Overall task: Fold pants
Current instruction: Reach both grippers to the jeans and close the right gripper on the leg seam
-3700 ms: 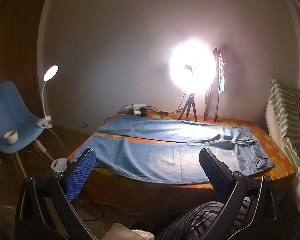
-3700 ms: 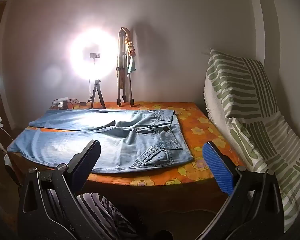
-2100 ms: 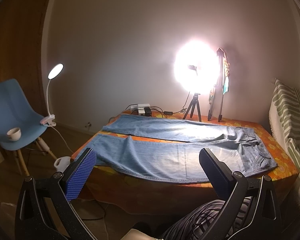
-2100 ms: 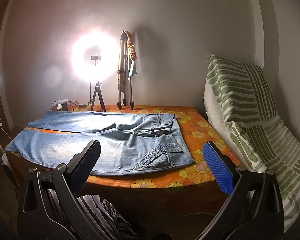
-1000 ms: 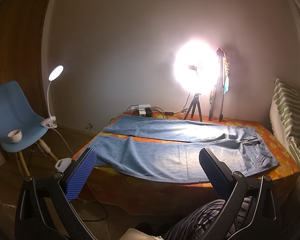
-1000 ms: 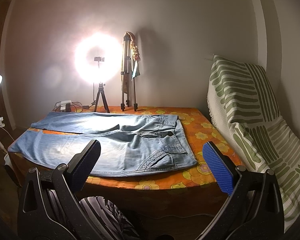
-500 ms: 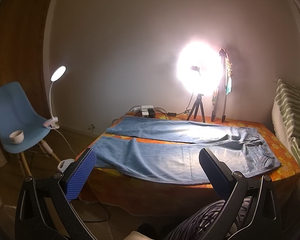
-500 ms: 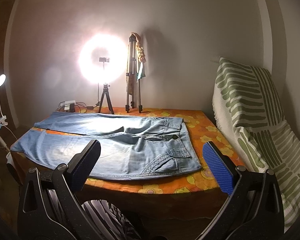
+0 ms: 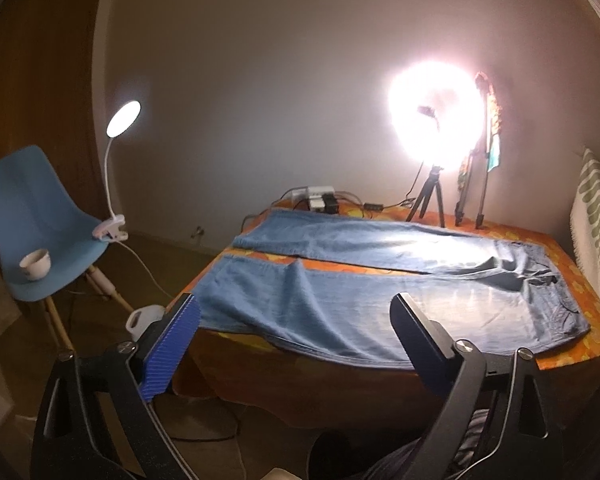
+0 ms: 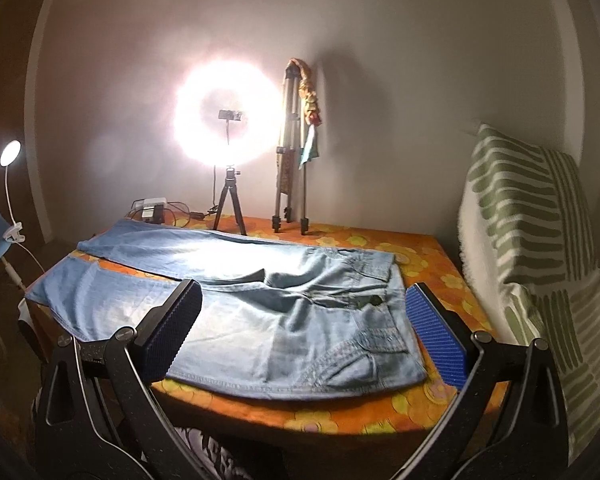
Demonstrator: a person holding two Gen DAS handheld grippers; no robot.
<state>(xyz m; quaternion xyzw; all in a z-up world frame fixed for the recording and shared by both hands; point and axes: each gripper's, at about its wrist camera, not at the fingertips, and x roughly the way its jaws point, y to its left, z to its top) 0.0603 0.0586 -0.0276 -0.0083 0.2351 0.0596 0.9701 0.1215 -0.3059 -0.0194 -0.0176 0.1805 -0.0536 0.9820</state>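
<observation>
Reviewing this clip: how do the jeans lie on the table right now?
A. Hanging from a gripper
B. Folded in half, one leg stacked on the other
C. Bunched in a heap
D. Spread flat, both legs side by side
D: the jeans lie spread flat on the floral tablecloth, a strip of cloth showing between the two legs.

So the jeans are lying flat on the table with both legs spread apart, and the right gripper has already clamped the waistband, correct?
Not quite. The jeans do lie flat on the table with both legs apart, but the right gripper has clamped nothing: the right wrist view shows its fingers wide apart, short of the waistband.
</observation>
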